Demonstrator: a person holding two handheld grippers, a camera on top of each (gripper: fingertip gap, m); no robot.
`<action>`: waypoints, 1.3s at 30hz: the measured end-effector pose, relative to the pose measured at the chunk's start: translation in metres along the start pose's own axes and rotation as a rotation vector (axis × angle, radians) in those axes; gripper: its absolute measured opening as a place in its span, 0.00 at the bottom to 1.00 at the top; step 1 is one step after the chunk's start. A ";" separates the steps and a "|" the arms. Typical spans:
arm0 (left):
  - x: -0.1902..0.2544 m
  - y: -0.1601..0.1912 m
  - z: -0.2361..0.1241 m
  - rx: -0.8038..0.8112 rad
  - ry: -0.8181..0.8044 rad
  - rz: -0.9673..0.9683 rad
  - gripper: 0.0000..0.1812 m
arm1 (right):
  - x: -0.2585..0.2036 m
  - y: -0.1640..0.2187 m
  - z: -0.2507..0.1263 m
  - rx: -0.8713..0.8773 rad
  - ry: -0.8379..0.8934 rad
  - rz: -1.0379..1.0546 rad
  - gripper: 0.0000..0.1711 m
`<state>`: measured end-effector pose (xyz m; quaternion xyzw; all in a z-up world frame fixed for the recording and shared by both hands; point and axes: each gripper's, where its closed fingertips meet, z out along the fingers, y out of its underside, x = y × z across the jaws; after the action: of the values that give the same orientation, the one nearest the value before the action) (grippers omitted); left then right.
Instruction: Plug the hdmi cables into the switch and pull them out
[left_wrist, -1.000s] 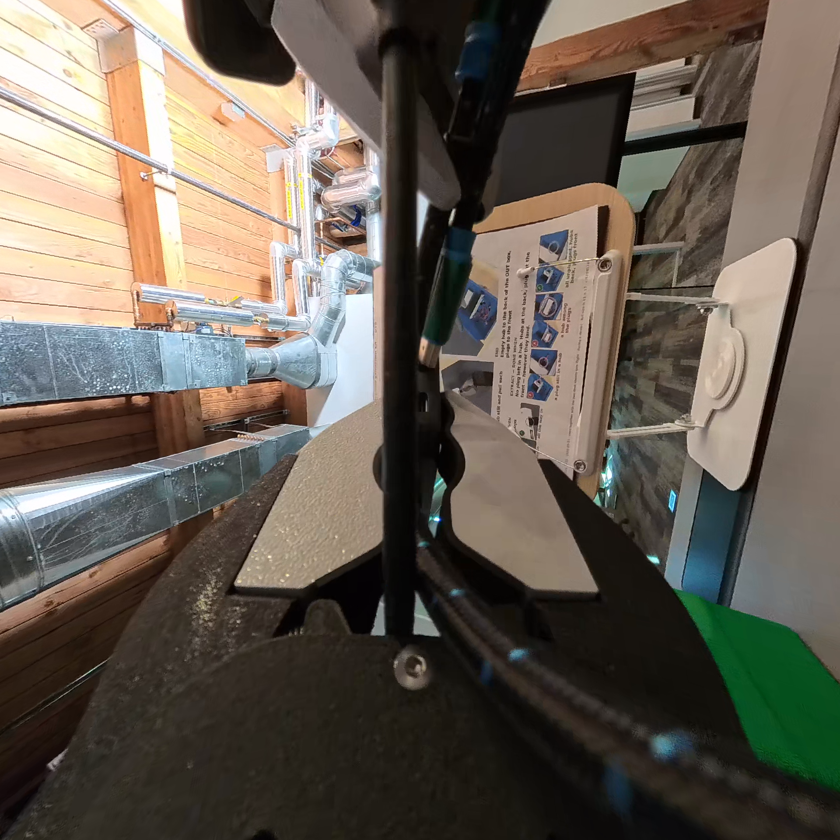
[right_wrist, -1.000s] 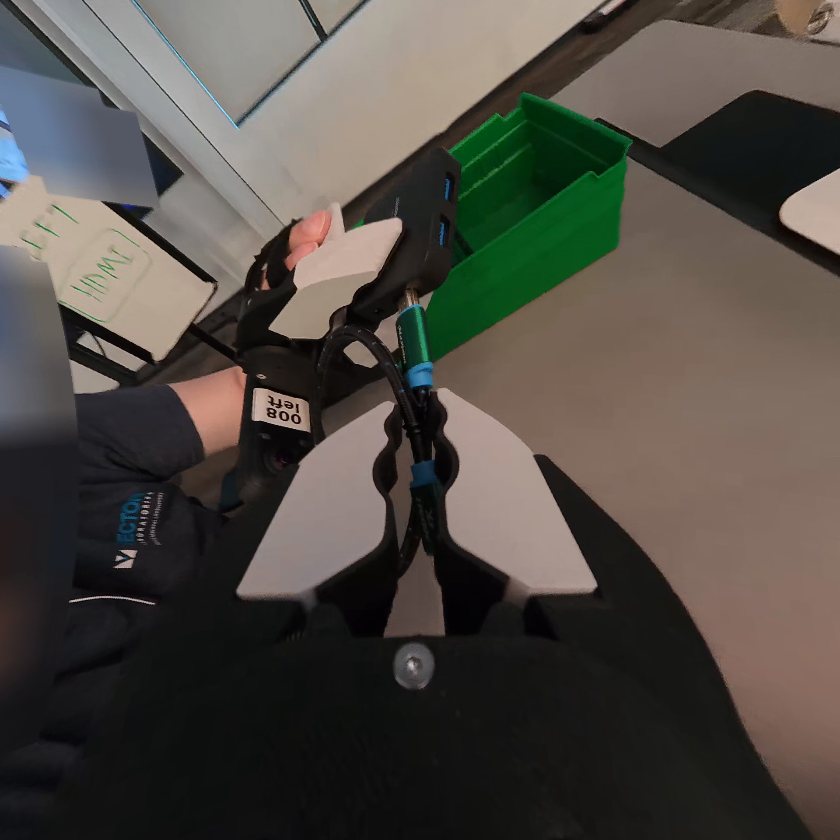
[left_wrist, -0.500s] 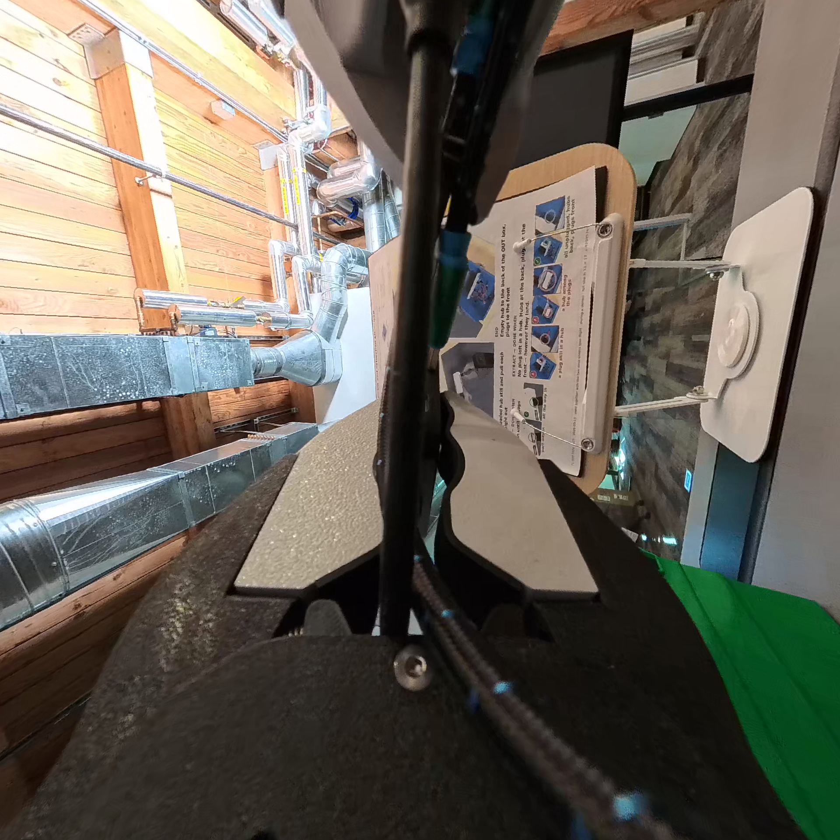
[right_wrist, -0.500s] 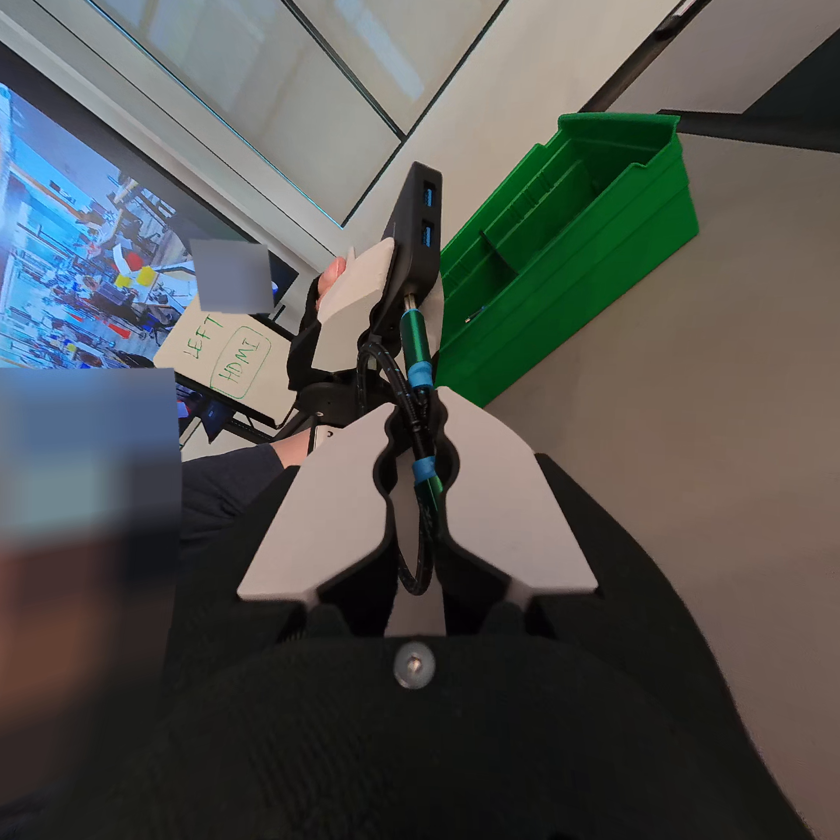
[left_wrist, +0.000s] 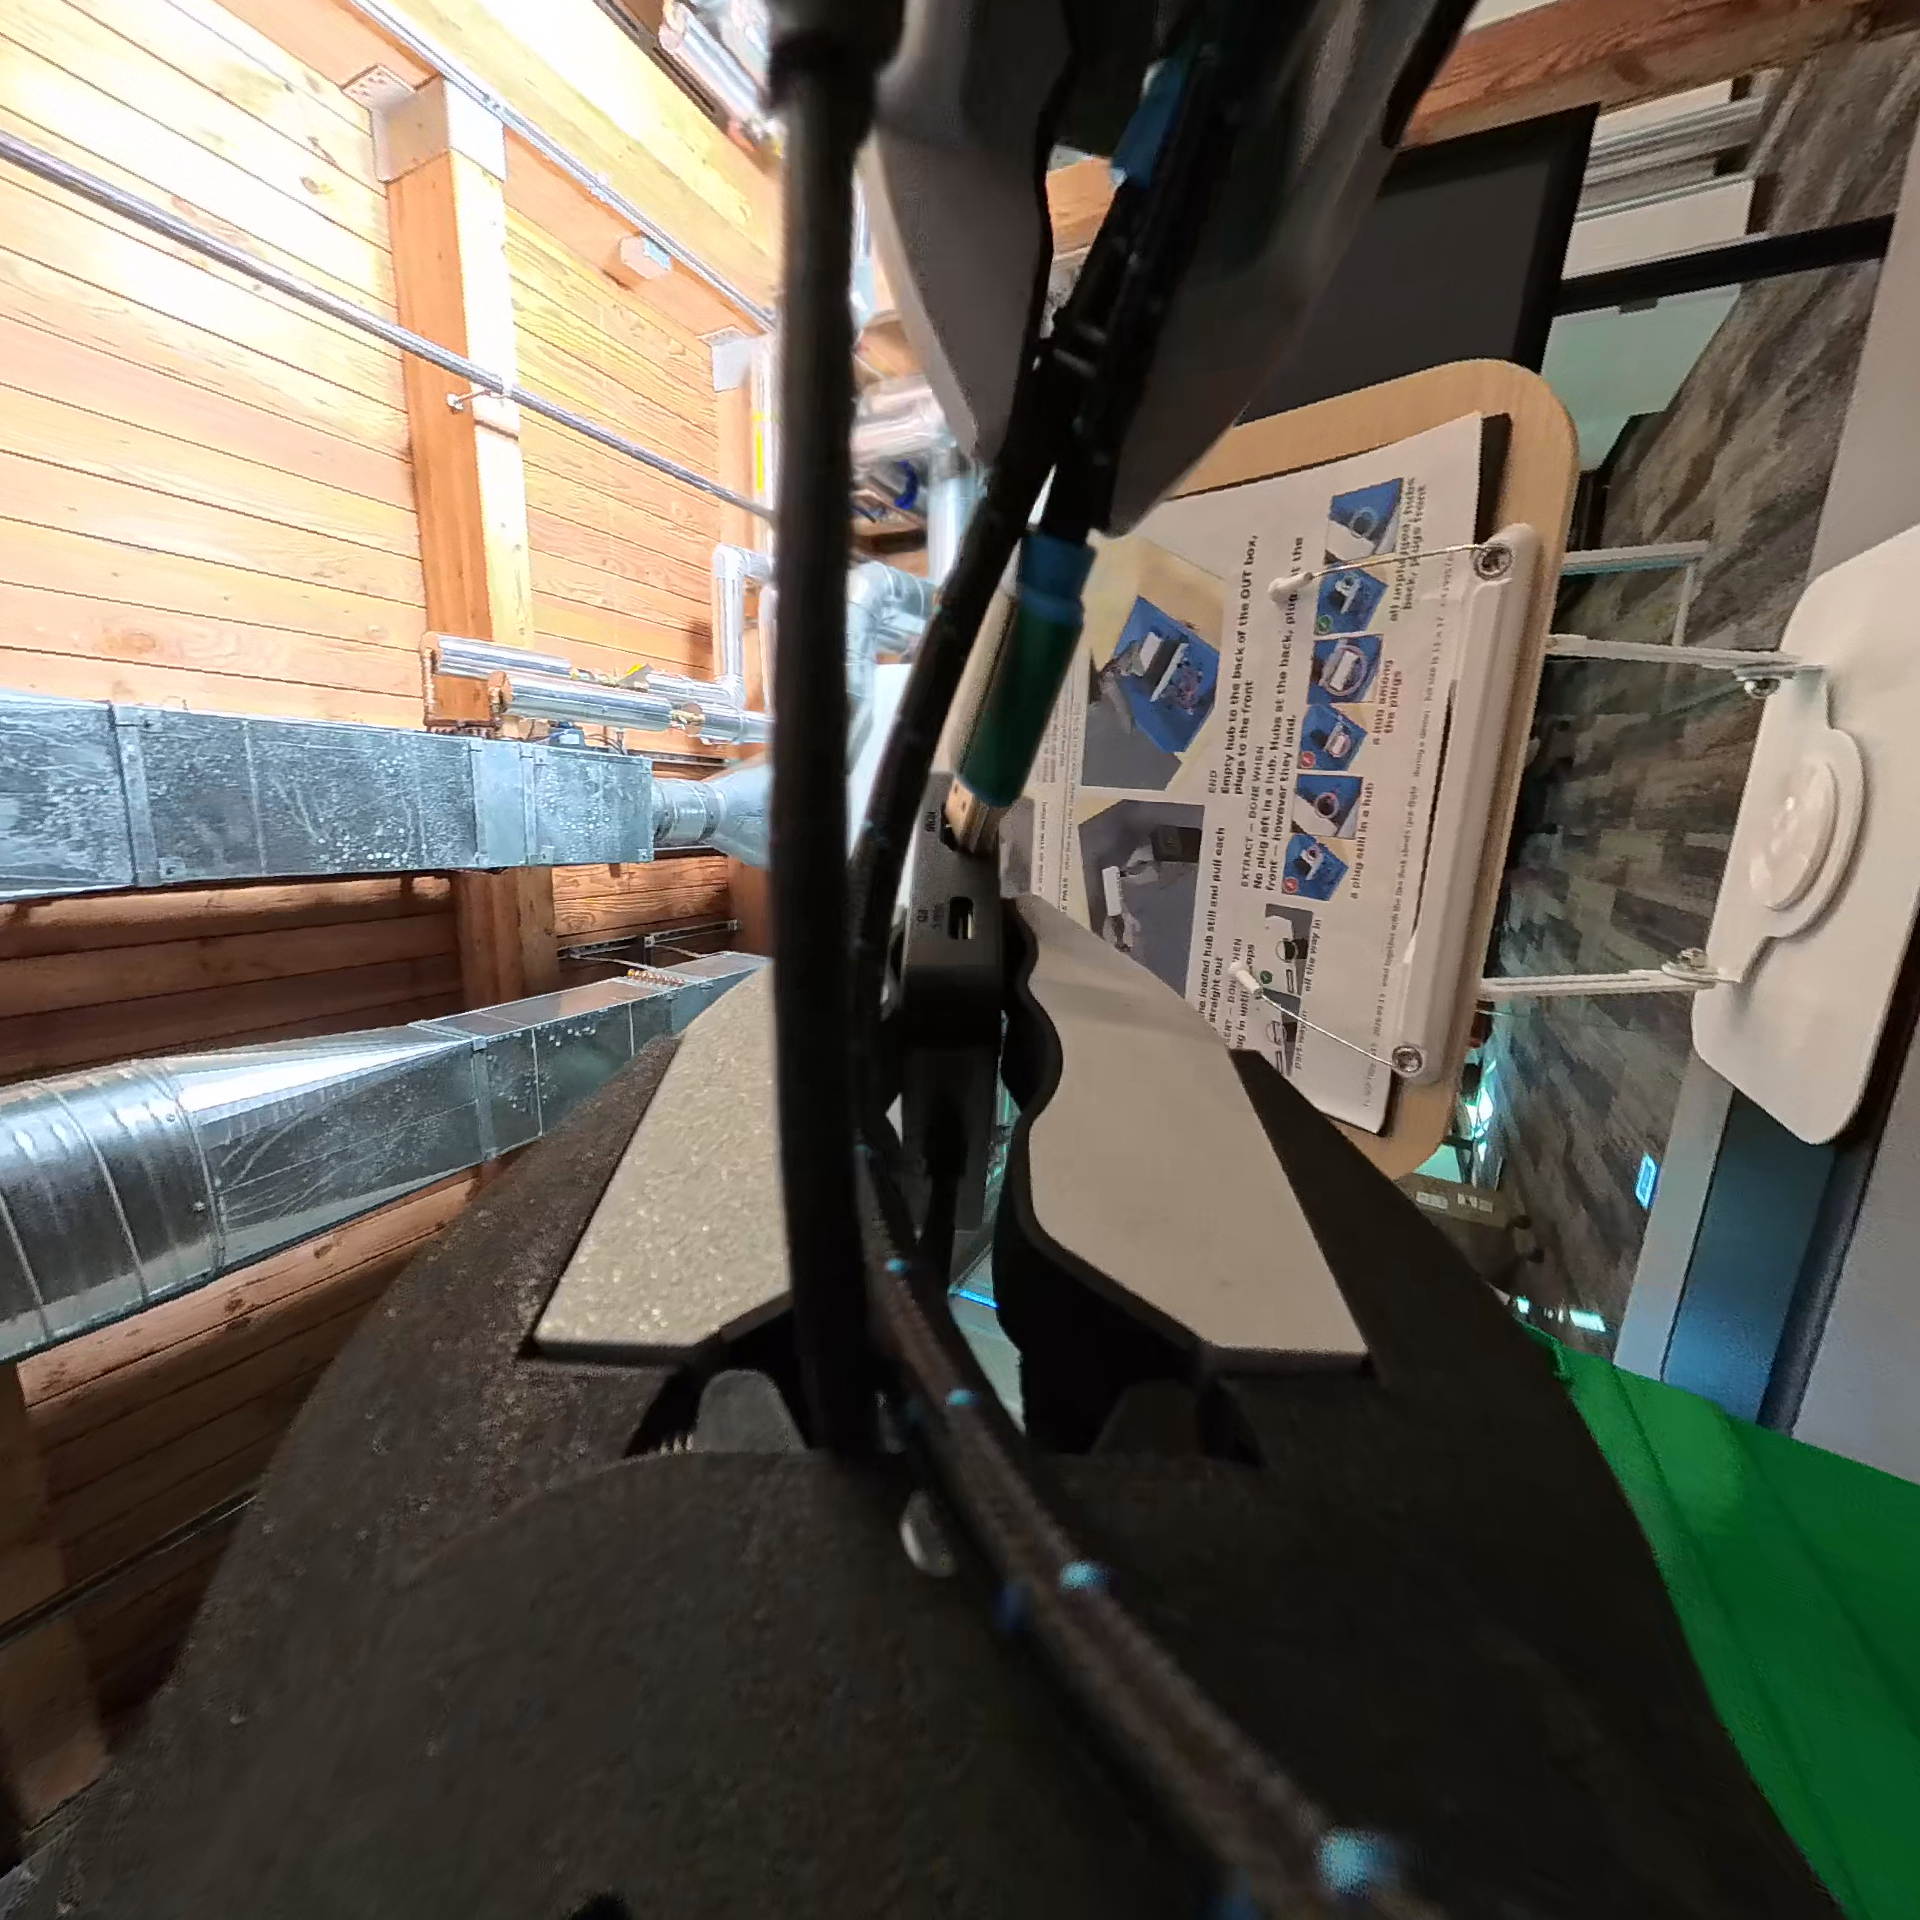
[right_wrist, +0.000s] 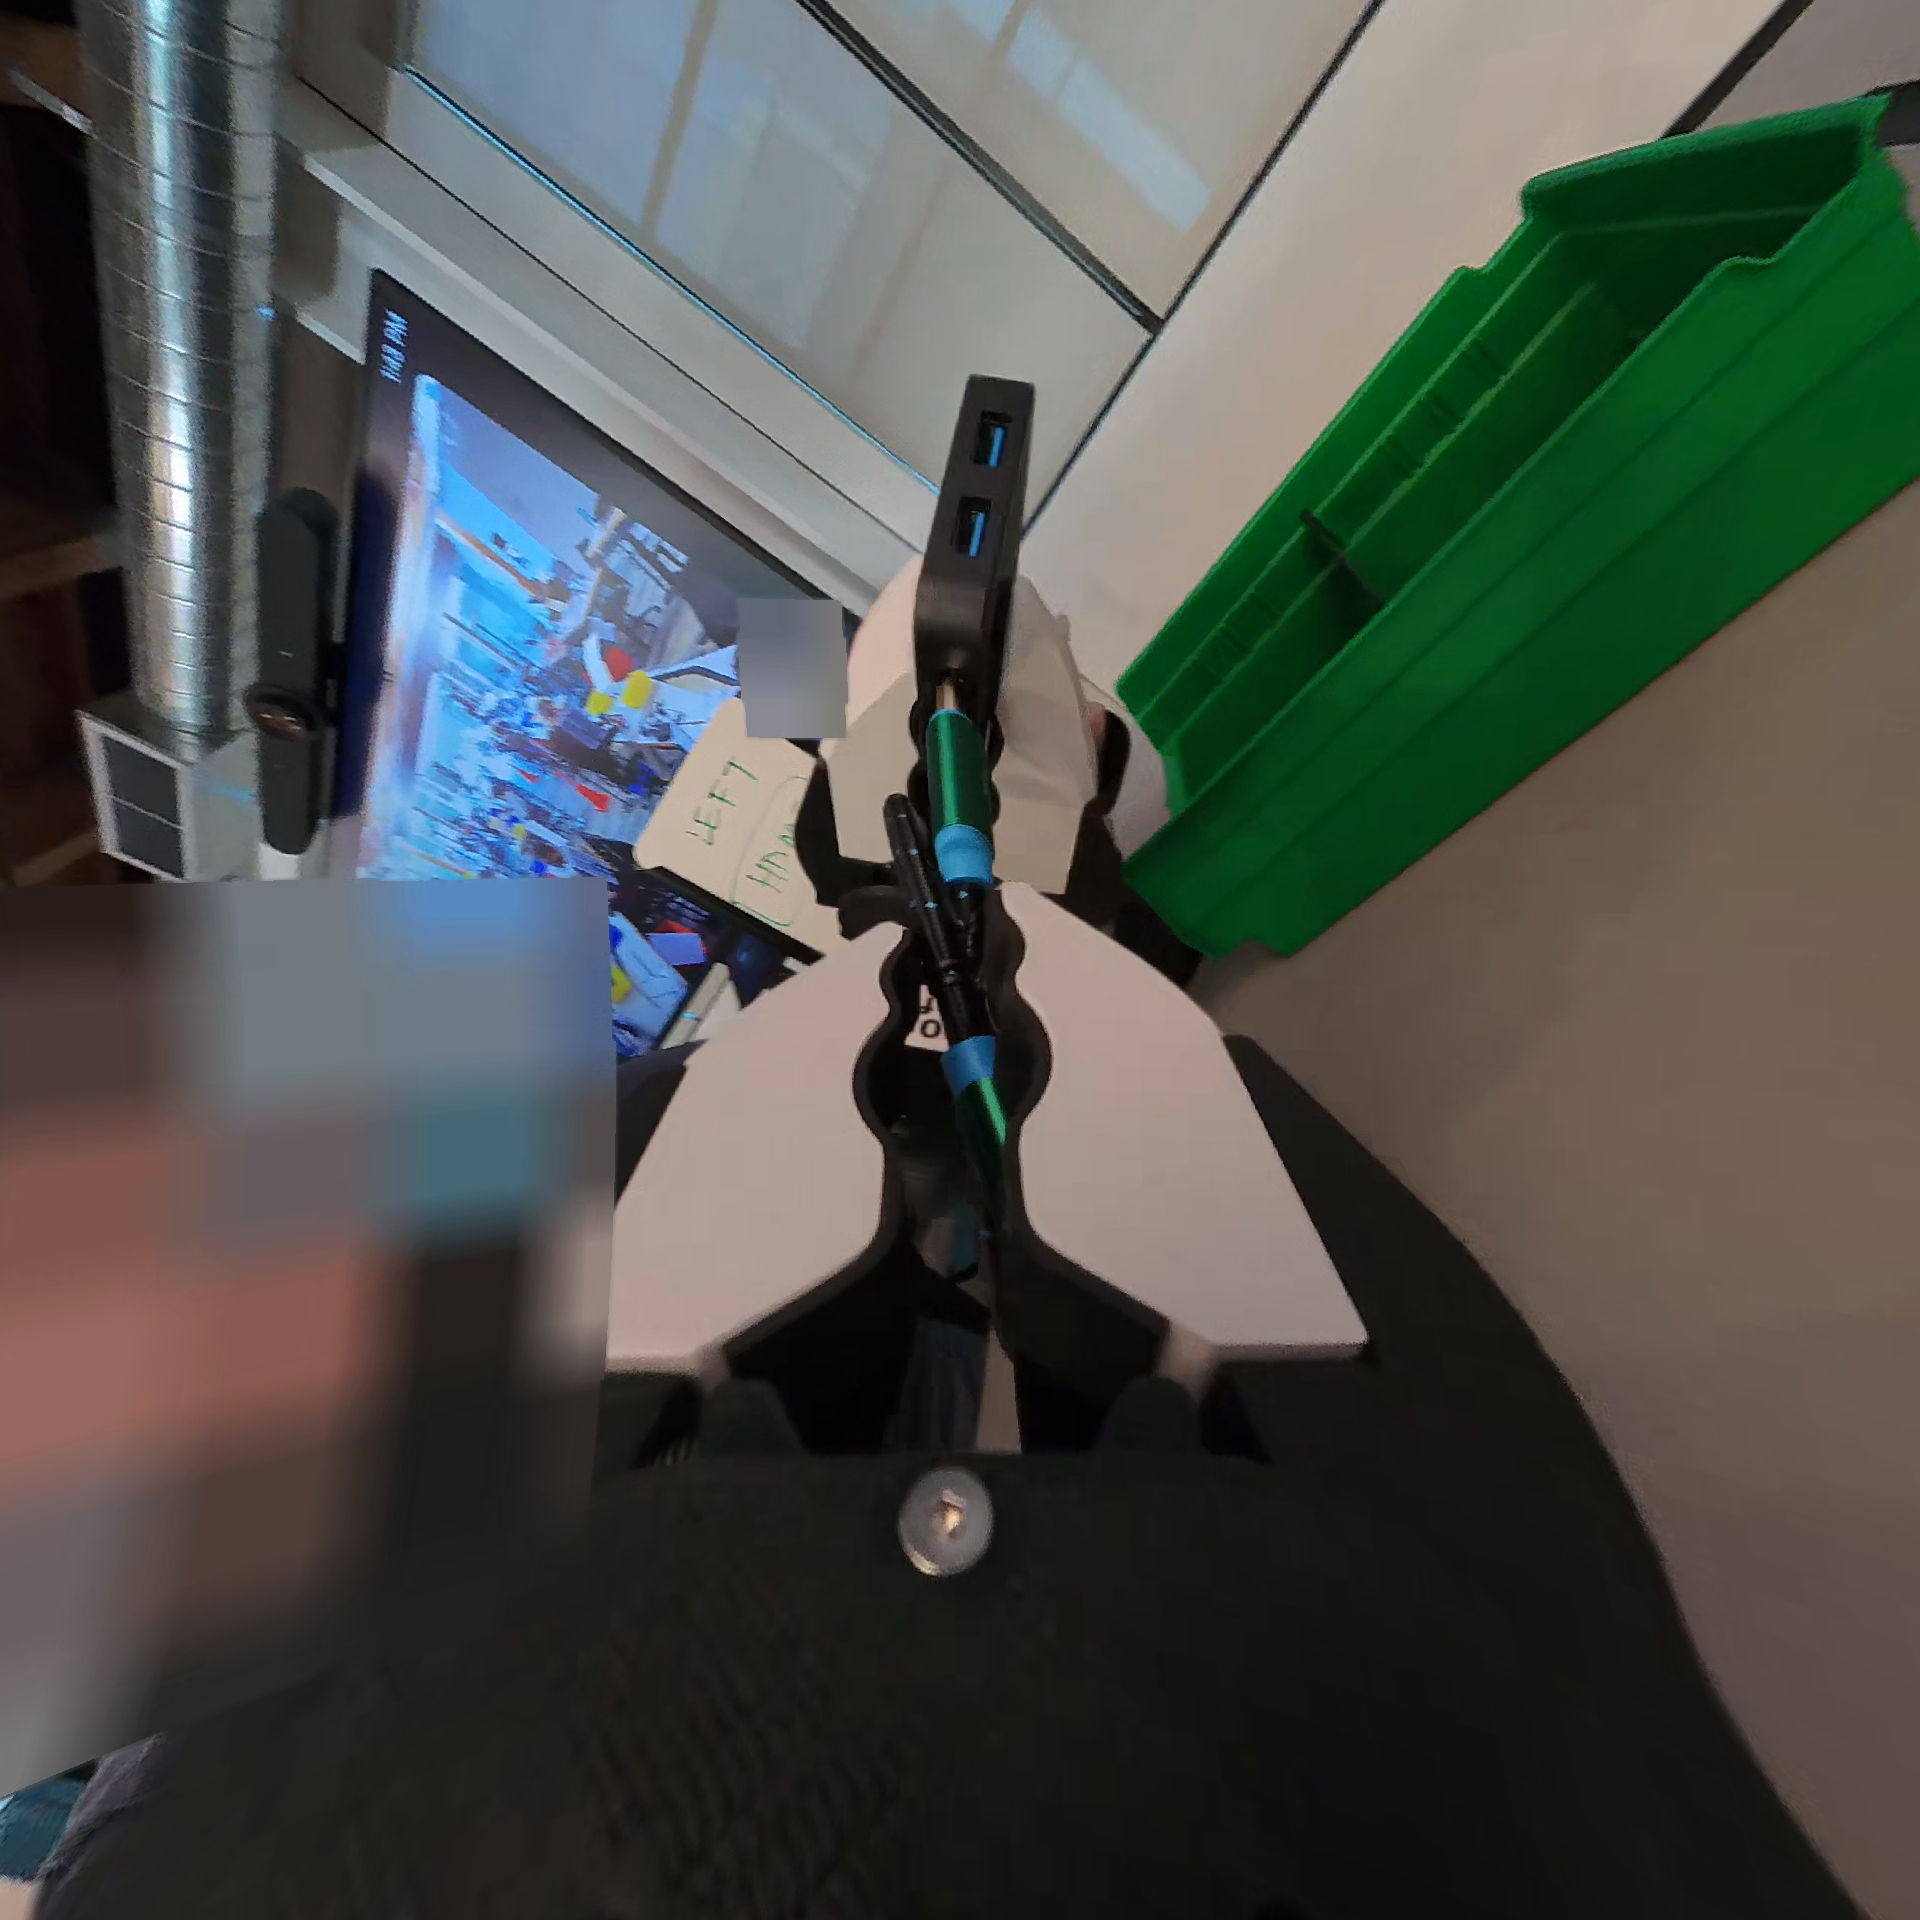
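My left gripper (left_wrist: 935, 966) is shut on the black switch (left_wrist: 951, 935), which stands on end between its fingers. In the right wrist view the switch (right_wrist: 977, 520) points up from the left gripper (right_wrist: 961, 665), with two blue ports on its edge. A green HDMI plug (right_wrist: 956, 769) with a blue band has its metal tip at the port on the switch's near end; some metal still shows. It also shows in the left wrist view (left_wrist: 1013, 707). My right gripper (right_wrist: 961, 914) is shut on the braided HDMI cable (right_wrist: 940, 935) just behind that plug. A second green plug (right_wrist: 977, 1101) lies between its jaws.
A green bin (right_wrist: 1558, 520) stands on the grey table (right_wrist: 1558, 1039) to the right. A screen (right_wrist: 520, 623) and a person's blurred patch are at the left. In the left wrist view an instruction sheet on a wooden board (left_wrist: 1299, 727) and metal ducts (left_wrist: 312, 790) lie beyond. Spacing between my two grippers at the tips: around 7 centimeters.
Both grippers have tilted together, so the switch now faces the right camera end-on. The green bin has slid to the right of that view. The plug stays at the switch's port.
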<state>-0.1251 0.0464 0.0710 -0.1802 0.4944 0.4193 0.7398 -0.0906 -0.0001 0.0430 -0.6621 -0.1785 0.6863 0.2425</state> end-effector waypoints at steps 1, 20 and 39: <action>-0.002 0.000 0.000 0.002 -0.008 -0.004 0.08 | -0.002 0.000 0.001 0.007 -0.026 0.014 0.07; -0.027 0.021 -0.001 0.004 0.007 -0.089 0.09 | 0.015 -0.003 -0.019 -0.024 0.082 -0.035 0.07; -0.043 0.050 0.002 -0.076 0.047 -0.145 0.09 | 0.158 0.078 -0.002 -0.657 0.806 -0.481 0.12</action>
<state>-0.1713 0.0578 0.1171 -0.2533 0.4809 0.3787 0.7491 -0.0968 0.0253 -0.1313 -0.8528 -0.4216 0.2134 0.2222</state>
